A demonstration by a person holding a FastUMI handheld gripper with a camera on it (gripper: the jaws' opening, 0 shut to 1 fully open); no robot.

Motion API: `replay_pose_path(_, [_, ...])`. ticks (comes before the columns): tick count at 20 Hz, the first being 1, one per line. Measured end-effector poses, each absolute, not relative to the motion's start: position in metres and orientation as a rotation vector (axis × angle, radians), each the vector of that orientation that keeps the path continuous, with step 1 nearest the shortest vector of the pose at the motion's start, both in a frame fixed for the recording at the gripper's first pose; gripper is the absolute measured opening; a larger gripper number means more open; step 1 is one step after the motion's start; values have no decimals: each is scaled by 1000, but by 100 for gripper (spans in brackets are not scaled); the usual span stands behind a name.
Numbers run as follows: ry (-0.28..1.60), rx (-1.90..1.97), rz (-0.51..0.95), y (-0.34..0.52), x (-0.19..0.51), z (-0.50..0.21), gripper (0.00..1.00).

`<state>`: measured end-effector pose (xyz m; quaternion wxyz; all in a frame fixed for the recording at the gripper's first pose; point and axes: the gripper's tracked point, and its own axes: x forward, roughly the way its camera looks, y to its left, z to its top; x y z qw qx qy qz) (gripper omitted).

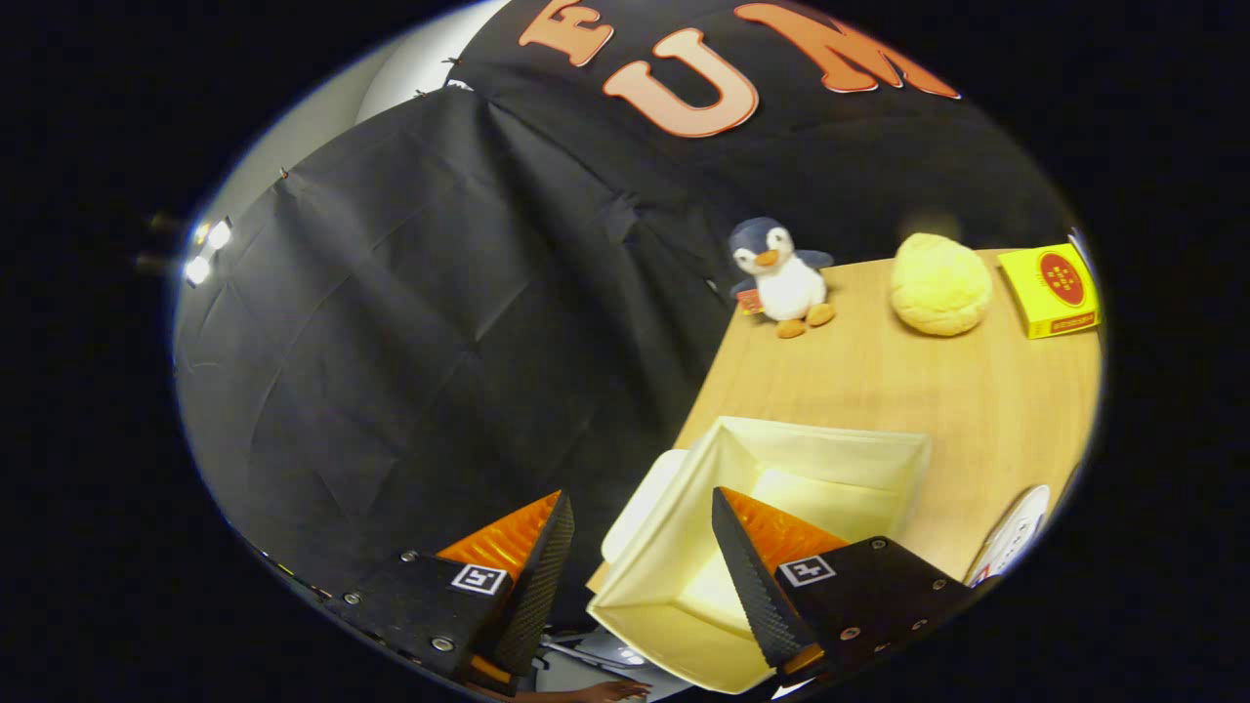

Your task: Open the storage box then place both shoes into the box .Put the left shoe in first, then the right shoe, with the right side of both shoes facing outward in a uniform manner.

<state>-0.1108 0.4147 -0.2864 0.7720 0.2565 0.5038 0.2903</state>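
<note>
Your gripper (640, 547) has its 2 fingers spread wide, holding nothing, poised over the near corner of the open box (781, 459), which looks empty. A shoe (1016, 532) peeks beside the box. Beyond sit a penguin (781, 278), a yellow ball (939, 283) and a yellow carton (1053, 290); its label is unreadable.

1. The gripper (640, 532) is tilted, its 2 fingers (752, 576) spread wide apart with nothing pressed between them.
2. One finger hangs off to the side, clear of any contact that can be seen; the other reaches further forward.
3. Part of a person's hand (610, 691) shows just below the fingers.
</note>
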Motion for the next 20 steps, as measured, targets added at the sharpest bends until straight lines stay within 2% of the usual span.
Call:
replay_pose_path(5, [1094,410,465,303,-130,-341,86])
replay_pose_path(14, [1232,278,221,157,-204,-419,86])
replay_pose_path(15, [1241,272,208,150,-209,-423,82])
replay_pose_path(20, [1310,234,183,122,-244,-447,74])
